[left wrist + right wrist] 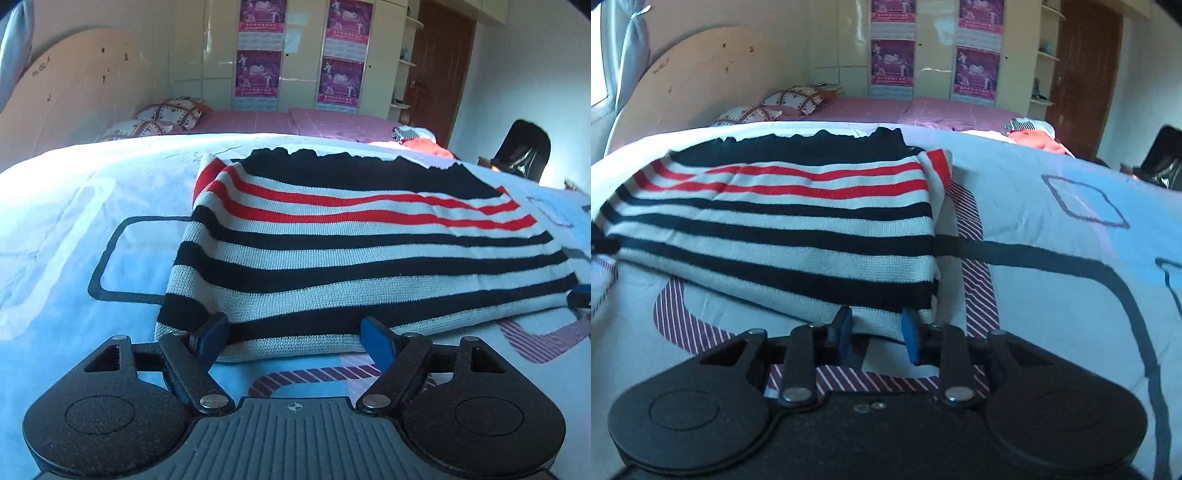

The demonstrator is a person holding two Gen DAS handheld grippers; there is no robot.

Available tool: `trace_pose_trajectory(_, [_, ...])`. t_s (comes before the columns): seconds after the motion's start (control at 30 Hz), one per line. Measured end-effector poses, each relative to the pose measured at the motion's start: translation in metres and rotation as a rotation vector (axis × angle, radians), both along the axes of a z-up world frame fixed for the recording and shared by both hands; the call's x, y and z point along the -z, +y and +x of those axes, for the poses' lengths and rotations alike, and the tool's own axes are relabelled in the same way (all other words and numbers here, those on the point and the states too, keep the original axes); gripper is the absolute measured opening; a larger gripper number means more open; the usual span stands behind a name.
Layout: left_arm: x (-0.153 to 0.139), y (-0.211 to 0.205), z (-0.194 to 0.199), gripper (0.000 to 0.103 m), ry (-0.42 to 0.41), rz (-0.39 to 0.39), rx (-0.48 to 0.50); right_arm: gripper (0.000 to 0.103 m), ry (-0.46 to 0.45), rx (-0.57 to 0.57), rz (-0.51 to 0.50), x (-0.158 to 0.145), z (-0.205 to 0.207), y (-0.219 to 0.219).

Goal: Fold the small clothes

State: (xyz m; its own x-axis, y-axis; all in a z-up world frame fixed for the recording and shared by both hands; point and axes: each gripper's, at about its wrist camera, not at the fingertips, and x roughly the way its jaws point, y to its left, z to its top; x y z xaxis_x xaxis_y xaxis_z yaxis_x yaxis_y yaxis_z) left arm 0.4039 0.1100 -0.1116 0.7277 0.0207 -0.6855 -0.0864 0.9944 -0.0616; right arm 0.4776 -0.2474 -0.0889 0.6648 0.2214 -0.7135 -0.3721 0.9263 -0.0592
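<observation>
A small knitted sweater (351,243) with black, white and red stripes lies folded flat on a light blue printed bedsheet (74,221). My left gripper (295,338) is open at the sweater's near left edge, its blue fingers wide apart on either side of the hem. In the right wrist view the same sweater (783,229) fills the left middle. My right gripper (877,334) sits at the sweater's near right corner, its blue fingers partly closed with the white hem between them. The right gripper's blue tip also shows in the left wrist view (580,295).
A pink bed (314,122) with patterned pillows (166,114) lies beyond. More clothes, red and striped, are piled at the far right (1034,138). A wardrobe with posters (295,55), a brown door (1086,74) and a black chair (524,151) stand behind.
</observation>
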Motion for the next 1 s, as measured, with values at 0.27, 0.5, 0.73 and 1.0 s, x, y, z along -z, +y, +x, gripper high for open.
trace_pose_trajectory(0.27, [-0.026,-0.005,-0.027,0.082,0.001,-0.020,-0.071,0.035,-0.073,0.024,0.082,-0.025,-0.025,0.005])
trace_pose_trajectory(0.5, [0.009,0.037,-0.057,0.082,-0.060,-0.463,-0.222,0.018,-0.094,-0.005,0.268,-0.039,-0.054,0.020])
trace_pose_trajectory(0.73, [0.037,0.059,-0.046,0.082,-0.153,-0.717,-0.323,0.012,-0.090,0.007,0.302,-0.048,-0.026,0.054])
trace_pose_trajectory(1.0, [0.051,0.063,0.000,0.081,-0.244,-0.741,-0.319,0.009,-0.081,-0.027,0.261,-0.036,0.026,0.098])
